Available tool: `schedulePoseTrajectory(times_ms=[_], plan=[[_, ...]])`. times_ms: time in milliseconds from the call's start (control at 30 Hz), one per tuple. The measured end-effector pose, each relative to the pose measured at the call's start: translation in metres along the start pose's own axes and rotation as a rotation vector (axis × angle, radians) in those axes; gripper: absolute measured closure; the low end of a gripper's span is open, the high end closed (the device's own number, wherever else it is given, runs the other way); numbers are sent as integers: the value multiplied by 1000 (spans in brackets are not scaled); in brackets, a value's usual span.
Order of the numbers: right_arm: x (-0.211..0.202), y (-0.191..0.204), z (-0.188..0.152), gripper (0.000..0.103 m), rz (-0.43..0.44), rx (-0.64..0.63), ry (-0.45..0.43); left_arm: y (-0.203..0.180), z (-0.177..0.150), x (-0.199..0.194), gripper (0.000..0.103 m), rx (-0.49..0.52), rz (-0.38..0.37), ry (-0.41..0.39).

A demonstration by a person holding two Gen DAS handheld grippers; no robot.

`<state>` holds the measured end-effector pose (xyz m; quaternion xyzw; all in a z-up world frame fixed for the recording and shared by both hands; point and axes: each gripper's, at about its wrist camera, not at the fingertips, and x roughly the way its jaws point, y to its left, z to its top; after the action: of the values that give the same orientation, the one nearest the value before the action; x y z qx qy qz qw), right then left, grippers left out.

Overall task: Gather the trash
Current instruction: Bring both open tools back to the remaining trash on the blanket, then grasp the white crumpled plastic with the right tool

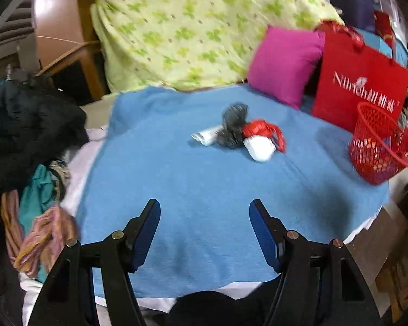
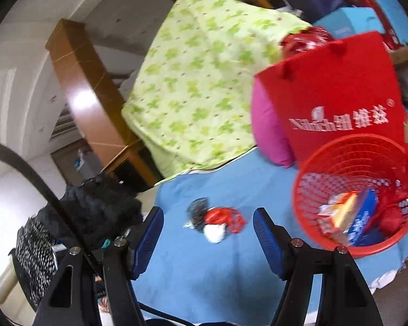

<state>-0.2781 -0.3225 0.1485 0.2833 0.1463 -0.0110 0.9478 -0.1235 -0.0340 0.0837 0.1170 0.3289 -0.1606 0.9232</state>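
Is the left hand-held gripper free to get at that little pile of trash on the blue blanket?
Probably yes. The left hand-held gripper is open and empty, and only bare blue blanket lies between it and the trash pile. The red basket sits off to the side.

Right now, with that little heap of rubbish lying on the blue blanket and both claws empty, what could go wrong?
The trash pile is tangled: a grey wad, red wrapper and white pieces touch, so one pinch may drag or scatter the rest. The red basket leans near the blanket's edge and might tip if bumped. Both the left gripper and right gripper are open and could snag the soft blanket.
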Motion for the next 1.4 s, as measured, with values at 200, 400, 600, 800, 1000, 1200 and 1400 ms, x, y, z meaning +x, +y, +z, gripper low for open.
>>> schedulePoseTrajectory(times_ms=[200,400,600,800,1000,1200,1400], plan=[[-29,56,-6,31,-4,-117,-29,22,-1,-39,34,-35,-16,-89],[-64,91,0,27,-44,-168,-85,38,-1,-60,32,-63,-70,-155],[-69,115,5,25,-74,-197,-79,56,10,-55,32,-98,-105,-159],[2,114,13,24,-21,-139,57,69,29,-22,28,-128,-77,-154],[151,63,-7,25,-6,-5,316,77,39,52,28,-238,-34,-62],[281,9,-48,28,-79,84,462,64,56,121,28,-248,4,-6],[354,-32,-70,33,-152,161,521,43,82,181,28,-246,-18,22]])
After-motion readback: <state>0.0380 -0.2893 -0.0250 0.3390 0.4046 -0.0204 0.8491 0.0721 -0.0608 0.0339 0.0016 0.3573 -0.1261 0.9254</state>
